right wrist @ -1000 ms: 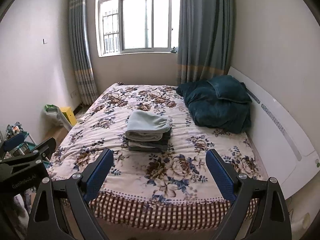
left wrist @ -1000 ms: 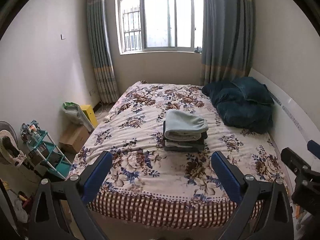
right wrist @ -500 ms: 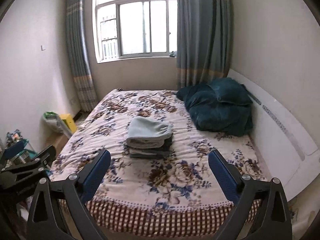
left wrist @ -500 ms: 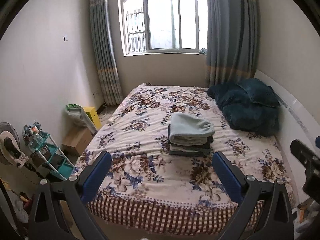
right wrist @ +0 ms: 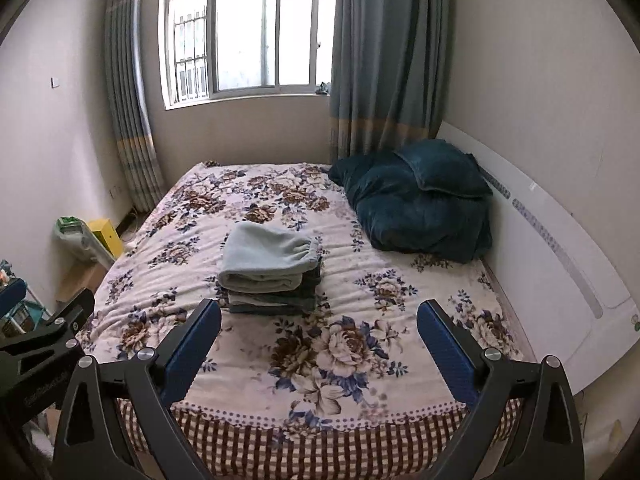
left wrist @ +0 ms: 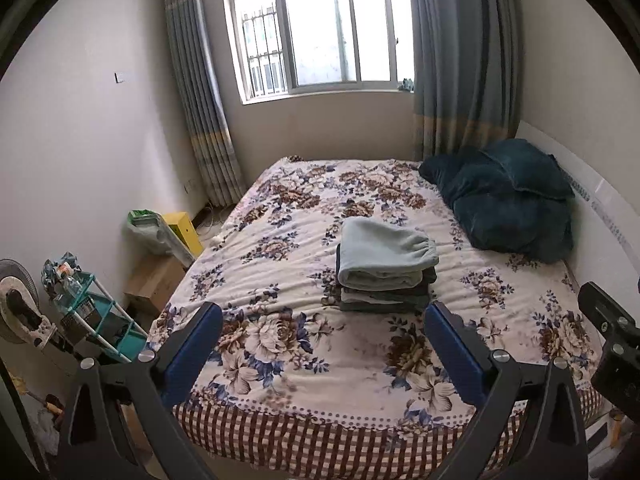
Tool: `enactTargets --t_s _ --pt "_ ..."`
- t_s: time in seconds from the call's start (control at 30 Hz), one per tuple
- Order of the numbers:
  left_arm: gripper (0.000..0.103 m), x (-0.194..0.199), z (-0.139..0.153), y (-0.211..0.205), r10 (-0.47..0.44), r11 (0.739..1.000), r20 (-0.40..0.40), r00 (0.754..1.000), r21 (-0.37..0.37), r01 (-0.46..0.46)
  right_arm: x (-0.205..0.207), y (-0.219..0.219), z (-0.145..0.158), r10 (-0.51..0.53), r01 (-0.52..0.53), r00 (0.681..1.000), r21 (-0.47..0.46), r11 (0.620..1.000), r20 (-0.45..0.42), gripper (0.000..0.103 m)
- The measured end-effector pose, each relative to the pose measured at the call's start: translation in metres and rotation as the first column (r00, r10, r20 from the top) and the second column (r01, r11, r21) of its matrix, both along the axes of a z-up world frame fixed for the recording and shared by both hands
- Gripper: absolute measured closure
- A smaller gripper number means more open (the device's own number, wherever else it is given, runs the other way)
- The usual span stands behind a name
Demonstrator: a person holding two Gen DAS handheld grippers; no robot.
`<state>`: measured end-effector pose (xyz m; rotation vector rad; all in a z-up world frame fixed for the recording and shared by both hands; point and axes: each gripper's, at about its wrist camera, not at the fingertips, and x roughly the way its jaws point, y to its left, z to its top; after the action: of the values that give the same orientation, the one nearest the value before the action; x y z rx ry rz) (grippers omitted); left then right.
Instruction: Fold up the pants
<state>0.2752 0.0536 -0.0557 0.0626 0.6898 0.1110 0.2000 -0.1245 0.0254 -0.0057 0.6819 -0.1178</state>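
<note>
A stack of folded pants [left wrist: 384,268] lies in the middle of the floral bed [left wrist: 280,272]; the top pair is pale green, darker pairs lie under it. It also shows in the right wrist view [right wrist: 272,268]. My left gripper [left wrist: 324,316] is open and empty, held in the air before the bed's near edge, well short of the stack. My right gripper [right wrist: 318,316] is open and empty too, at the same distance. The right gripper's body [left wrist: 612,332] shows at the right edge of the left wrist view.
A dark teal quilt and pillow [left wrist: 508,204] lie at the bed's far right by the white headboard [right wrist: 560,248]. Left of the bed are a teal rack [left wrist: 92,320], a fan [left wrist: 16,304], a cardboard box [left wrist: 156,280] and a yellow box [left wrist: 186,228].
Both grippers have shifted a little, so the bed and the stack sit slightly differently in view. Both stay open and empty. The stack has not moved.
</note>
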Motion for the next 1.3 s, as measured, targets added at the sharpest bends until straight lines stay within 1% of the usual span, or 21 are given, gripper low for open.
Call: enactTargets --t_s 0.27,0.73,0.9,1.3 --pt "0.0 0.019 -0.011 0.001 0.016 1.0 -0.032 0.999 -0.019 -0.016 0.022 -0.003 -0.013 -0.01 0.01 1.0 -0.003 1.0 -0.017 0.003" --pt "0.0 0.029 -0.007 0.001 0.016 1.0 -0.018 1.0 -0.018 -0.016 0.035 0.004 -0.034 -0.006 0.006 1.0 0.005 1.0 -0.019 0.003" --pt "0.0 0.03 -0.005 0.001 0.017 1.0 -0.006 1.0 -0.02 -0.018 0.035 0.004 -0.033 -0.005 0.006 1.0 0.005 1.0 -0.019 0.002" --pt "0.0 0.031 -0.005 0.001 0.016 1.0 -0.006 1.0 -0.019 -0.016 0.039 0.003 -0.033 -0.007 0.007 1.0 0.013 1.0 -0.02 0.002"
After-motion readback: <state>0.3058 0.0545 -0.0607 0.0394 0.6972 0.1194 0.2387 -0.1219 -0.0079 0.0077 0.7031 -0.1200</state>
